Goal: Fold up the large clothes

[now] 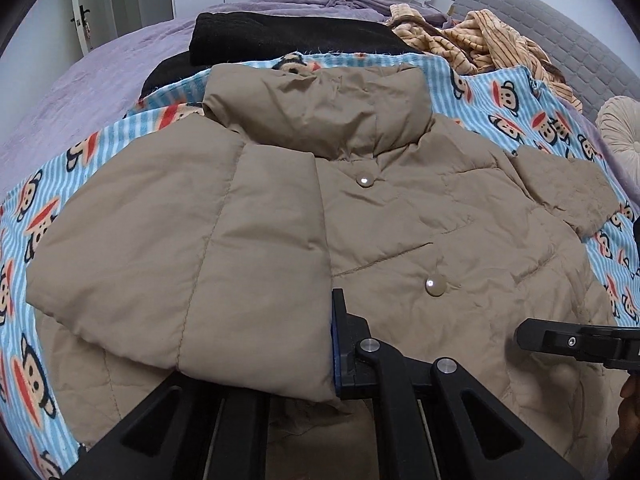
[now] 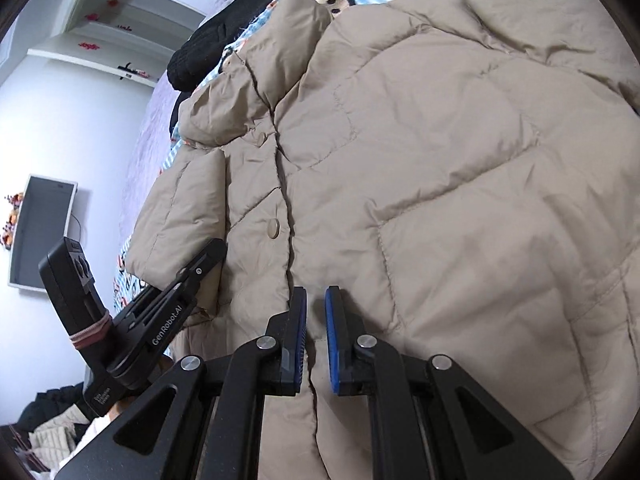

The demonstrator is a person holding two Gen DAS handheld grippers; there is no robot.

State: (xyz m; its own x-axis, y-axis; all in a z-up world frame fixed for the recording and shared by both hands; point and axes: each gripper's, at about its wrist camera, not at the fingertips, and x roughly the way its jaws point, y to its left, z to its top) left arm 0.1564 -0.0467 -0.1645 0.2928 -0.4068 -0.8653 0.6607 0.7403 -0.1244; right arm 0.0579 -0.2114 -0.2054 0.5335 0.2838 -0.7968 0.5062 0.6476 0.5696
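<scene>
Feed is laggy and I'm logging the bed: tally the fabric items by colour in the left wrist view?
Tan puffer jacket: 1
Blue striped cartoon-monkey blanket: 1
Black folded garment: 1
Orange striped cloth: 1
Purple bedspread: 1
Total: 5

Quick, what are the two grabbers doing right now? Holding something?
Left gripper: shut on the puffer jacket sleeve, folded over the jacket front.
Right gripper: jaws nearly shut with a slim gap; whether they pinch the jacket cannot be told.
</scene>
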